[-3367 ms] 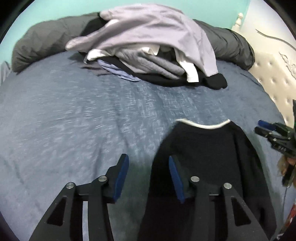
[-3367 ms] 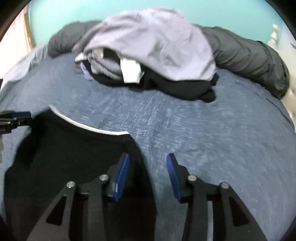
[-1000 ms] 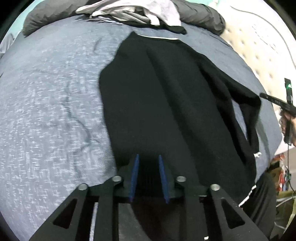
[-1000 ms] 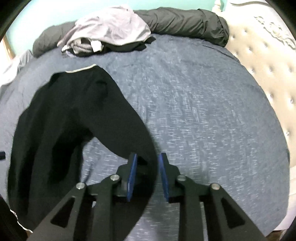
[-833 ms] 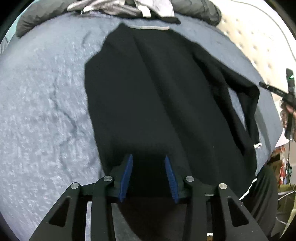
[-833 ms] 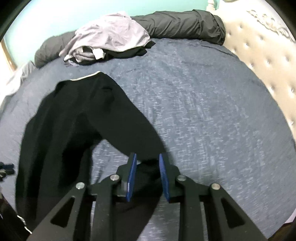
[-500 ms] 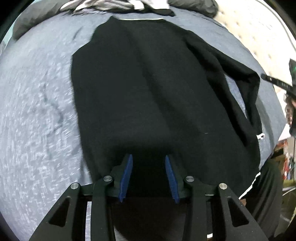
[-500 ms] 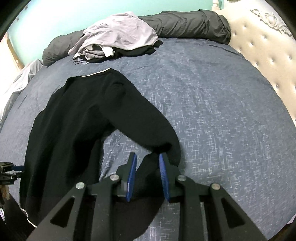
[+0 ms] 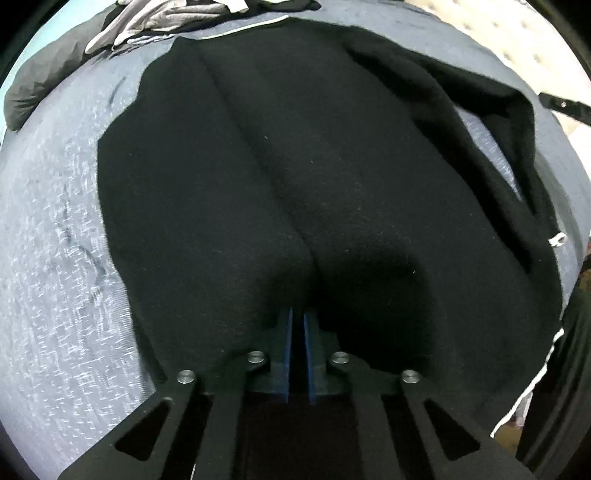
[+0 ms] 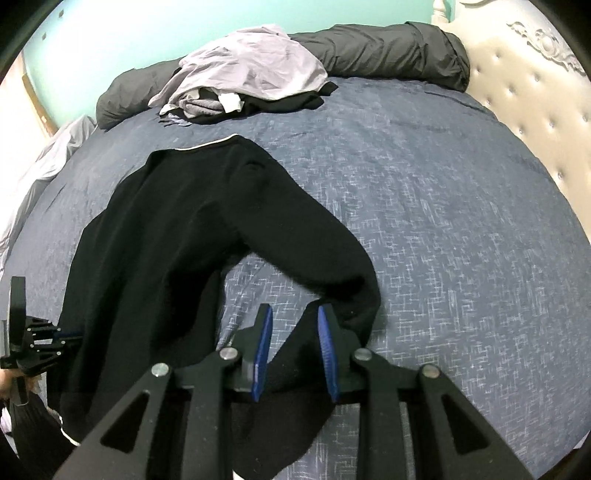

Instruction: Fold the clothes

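Black sweater (image 9: 332,184) hem hidden behind left claw (image 9: 297,332).

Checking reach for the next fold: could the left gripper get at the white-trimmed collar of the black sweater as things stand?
Probably not yet: the left gripper is shut on the black sweater near its hem, and the collar lies at the far end.

sweater (image 10: 155,236) on bed (image 10: 461,221) (clothes pile (image 10: 251,81) behind)
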Motion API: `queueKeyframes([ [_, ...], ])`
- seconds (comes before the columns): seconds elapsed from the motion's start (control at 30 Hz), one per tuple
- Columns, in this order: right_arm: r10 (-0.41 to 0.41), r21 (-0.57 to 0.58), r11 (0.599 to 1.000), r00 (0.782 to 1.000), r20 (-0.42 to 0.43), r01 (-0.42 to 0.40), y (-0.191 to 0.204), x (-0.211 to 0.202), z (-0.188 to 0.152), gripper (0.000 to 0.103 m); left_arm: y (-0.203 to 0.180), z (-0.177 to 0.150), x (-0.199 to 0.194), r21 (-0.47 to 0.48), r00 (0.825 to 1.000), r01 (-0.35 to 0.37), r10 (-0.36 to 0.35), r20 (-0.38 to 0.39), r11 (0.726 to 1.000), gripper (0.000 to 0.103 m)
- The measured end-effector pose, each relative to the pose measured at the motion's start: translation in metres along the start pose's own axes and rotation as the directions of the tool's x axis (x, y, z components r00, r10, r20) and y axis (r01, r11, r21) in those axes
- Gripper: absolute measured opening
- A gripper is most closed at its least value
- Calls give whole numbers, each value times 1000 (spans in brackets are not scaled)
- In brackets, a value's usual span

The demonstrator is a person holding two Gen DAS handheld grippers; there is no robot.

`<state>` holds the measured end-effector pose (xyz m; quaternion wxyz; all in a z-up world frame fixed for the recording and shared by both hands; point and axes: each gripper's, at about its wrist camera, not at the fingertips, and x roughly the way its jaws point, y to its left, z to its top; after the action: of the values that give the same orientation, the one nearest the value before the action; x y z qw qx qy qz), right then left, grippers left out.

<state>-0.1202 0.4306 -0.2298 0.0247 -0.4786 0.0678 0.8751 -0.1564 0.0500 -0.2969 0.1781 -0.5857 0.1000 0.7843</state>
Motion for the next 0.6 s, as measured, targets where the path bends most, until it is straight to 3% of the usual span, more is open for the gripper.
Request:
queueKeyframes([
  [0.2,17,-12,1000,1000,-1,-17,7,-1,-1,25,53,-4,-47,-89,996,55,-48,78,995,6],
  [0.47,27,-11,1000,1000,1,-27,14,-1,2,25,157,-28,-116,-253,981,27,22,192,967,6],
  [0.6,21,-36,999,1000,-8,-21,25,1,5,25,212,-32,-127,-320,972,1,74,223,947,6],
])
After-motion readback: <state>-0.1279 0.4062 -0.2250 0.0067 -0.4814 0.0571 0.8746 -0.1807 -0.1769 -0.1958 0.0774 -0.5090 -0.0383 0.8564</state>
